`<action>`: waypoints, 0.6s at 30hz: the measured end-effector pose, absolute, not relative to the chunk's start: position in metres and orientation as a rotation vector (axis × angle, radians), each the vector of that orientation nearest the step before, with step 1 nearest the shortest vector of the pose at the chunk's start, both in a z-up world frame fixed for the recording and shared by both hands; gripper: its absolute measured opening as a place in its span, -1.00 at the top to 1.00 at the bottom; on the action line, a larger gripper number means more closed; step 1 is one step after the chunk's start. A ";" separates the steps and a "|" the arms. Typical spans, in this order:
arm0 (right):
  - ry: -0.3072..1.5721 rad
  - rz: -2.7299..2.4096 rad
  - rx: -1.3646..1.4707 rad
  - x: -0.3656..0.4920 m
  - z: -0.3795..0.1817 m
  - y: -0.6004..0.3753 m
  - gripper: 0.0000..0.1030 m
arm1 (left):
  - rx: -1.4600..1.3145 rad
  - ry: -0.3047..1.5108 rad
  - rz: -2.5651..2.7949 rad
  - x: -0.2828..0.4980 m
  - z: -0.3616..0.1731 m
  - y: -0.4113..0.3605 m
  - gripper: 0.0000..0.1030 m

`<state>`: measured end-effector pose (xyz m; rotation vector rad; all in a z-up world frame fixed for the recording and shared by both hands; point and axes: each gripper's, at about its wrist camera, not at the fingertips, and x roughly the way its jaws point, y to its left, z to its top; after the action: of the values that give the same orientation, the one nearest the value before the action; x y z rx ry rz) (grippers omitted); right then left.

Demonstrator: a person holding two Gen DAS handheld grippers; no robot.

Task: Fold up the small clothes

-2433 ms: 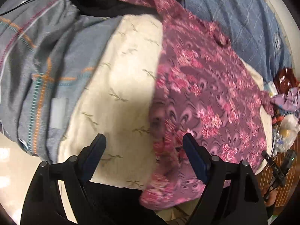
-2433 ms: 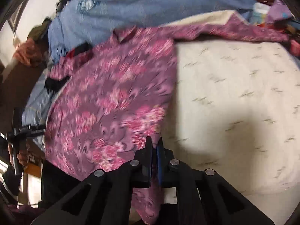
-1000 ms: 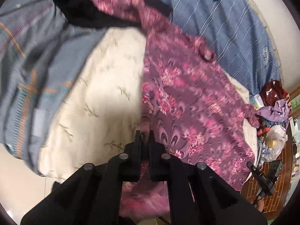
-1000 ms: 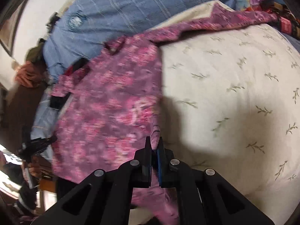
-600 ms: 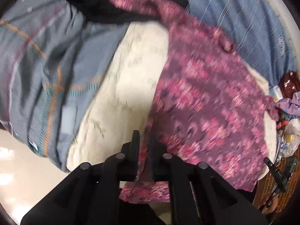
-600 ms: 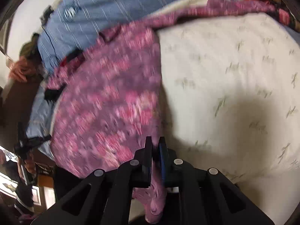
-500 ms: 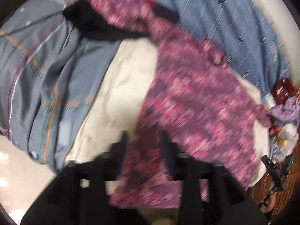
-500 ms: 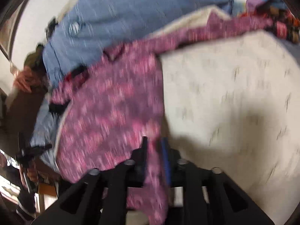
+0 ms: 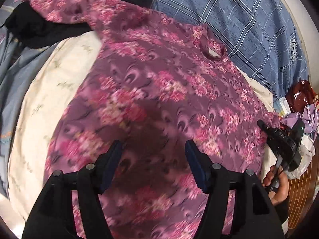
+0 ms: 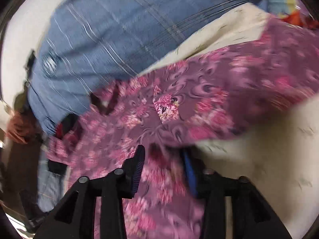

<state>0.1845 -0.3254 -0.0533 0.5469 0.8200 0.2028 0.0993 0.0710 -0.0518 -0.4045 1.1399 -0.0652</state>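
Left wrist: floral shirt (image 9: 159,91) flat.

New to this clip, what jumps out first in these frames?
The pink-and-purple floral top dominates, spread flat over a cream leaf-print cushion, collar toward the blue plaid quilt behind it. The left gripper hangs open over the hem; the right gripper is open too, with floral cloth lying between its fingers. A black garment sits at far left by one sleeve.
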 end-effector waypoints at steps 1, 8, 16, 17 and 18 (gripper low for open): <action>0.811 0.200 0.524 0.190 -0.050 -0.324 0.92 | -0.397 1.129 -0.064 0.102 -0.049 0.069 -0.25; 0.799 0.166 0.531 0.193 -0.061 -0.352 0.82 | -0.302 1.115 0.013 0.122 -0.072 0.063 -0.27; 0.599 -0.037 0.688 0.103 -0.032 -0.489 0.40 | -0.211 1.085 -0.009 0.112 -0.072 0.050 -0.36; 0.574 -0.110 0.716 0.095 -0.032 -0.515 0.40 | -0.219 1.079 -0.008 0.112 -0.072 0.050 -0.41; 0.558 -0.156 0.738 0.090 -0.032 -0.534 0.40 | -0.224 1.073 -0.007 0.111 -0.073 0.050 -0.42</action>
<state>0.0900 -0.5339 -0.0320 0.7385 0.5581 -0.1556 0.1108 0.0503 -0.0728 -0.2244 1.0726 -0.0071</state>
